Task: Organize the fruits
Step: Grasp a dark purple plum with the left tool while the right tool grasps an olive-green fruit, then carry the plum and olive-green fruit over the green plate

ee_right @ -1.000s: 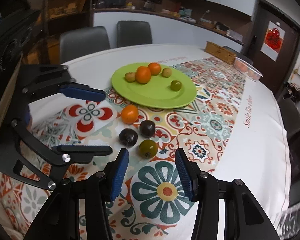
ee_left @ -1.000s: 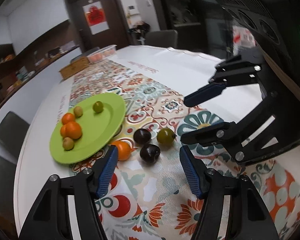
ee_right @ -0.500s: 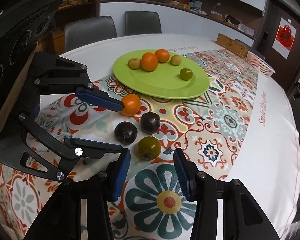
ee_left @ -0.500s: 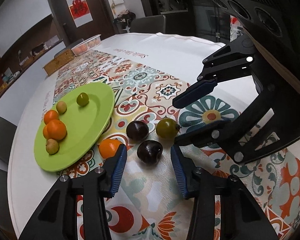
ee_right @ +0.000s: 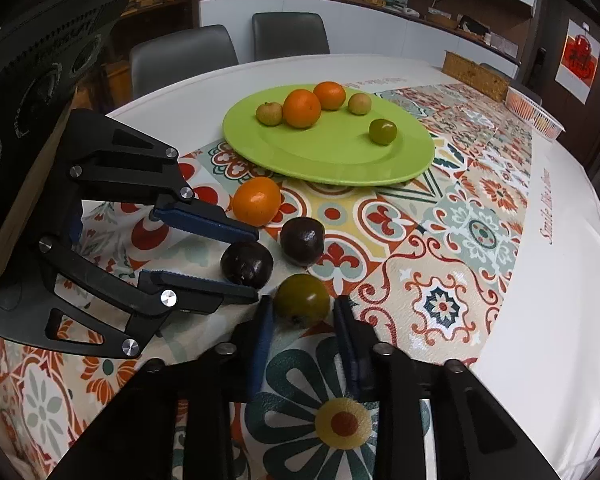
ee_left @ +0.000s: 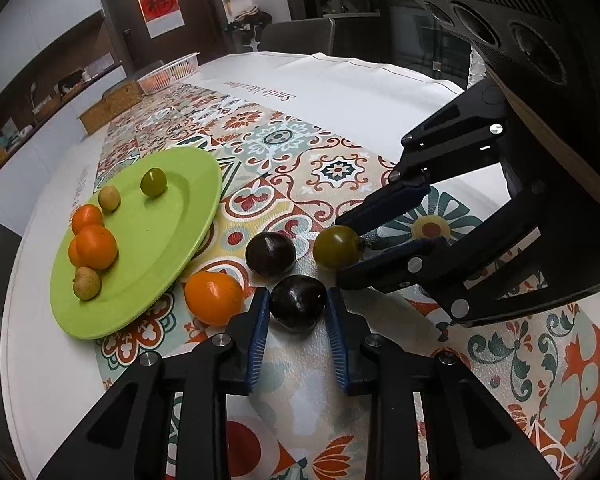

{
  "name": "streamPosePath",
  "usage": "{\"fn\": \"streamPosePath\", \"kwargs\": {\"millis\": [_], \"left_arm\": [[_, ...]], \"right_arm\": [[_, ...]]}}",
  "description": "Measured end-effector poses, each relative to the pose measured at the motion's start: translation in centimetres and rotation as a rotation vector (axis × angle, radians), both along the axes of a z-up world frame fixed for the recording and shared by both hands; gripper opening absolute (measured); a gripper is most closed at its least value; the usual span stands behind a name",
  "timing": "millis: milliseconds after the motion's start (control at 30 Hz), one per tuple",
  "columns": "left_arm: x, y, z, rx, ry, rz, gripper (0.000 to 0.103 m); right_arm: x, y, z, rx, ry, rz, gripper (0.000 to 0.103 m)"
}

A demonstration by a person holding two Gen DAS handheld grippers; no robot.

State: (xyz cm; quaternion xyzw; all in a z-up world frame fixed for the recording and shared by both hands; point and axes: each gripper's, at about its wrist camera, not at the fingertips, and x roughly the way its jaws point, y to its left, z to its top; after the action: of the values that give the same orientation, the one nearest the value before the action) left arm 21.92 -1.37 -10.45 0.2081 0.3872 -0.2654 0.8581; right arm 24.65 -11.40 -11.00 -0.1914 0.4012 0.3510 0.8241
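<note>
From the left wrist camera, the left gripper (ee_left: pixel 296 310) stands open with its blue fingers (ee_left: pixel 257 332) on either side of a dark plum (ee_left: pixel 297 307) lying on the patterned tablecloth (ee_left: pixel 328 168); a narrow gap shows on each side, so nothing is grasped. Just left of it sits a loose orange (ee_left: pixel 213 298), behind it a second dark plum (ee_left: pixel 270 255). The right gripper (ee_left: pixel 346 248) reaches in from the right, its fingers spread around a green plum (ee_left: pixel 337 247). Only this view shows the door with a red poster (ee_left: pixel 159 6).

From the right wrist camera, the right gripper (ee_right: pixel 302 312) is likewise open around the green plum (ee_right: pixel 302 299), not pinching it. Here the green plate (ee_right: pixel 332 156) shows all five fruits clearly, and two chairs (ee_right: pixel 236 52) beyond. The fruits are round, with no clear long axis; I cannot tell which way the stems point.
</note>
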Motion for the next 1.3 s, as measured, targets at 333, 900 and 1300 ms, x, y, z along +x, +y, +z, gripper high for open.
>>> {"fn": "streamPosePath", "kwargs": {"millis": [333, 900, 1300], "left_arm": [[-1.1, 0.5, 1.4, -0.057, -0.008, 0.077, 0.028], [-4.1, 2.5, 6.3, -0.17, -0.109, 0.226, 0.028], [-5.1, 4.7, 9.9, -0.213, -0.19, 0.319, 0.028]], "right_arm": [[-0.6, -1.4, 0.6, 0.064, 0.012, -0.076, 0.028], [-2.7, -2.2, 4.8, 0.177, -0.039, -0.171, 0.028], [-2.9, -1.3, 8.4, 0.26, -0.116, -0.192, 0.028]]}}
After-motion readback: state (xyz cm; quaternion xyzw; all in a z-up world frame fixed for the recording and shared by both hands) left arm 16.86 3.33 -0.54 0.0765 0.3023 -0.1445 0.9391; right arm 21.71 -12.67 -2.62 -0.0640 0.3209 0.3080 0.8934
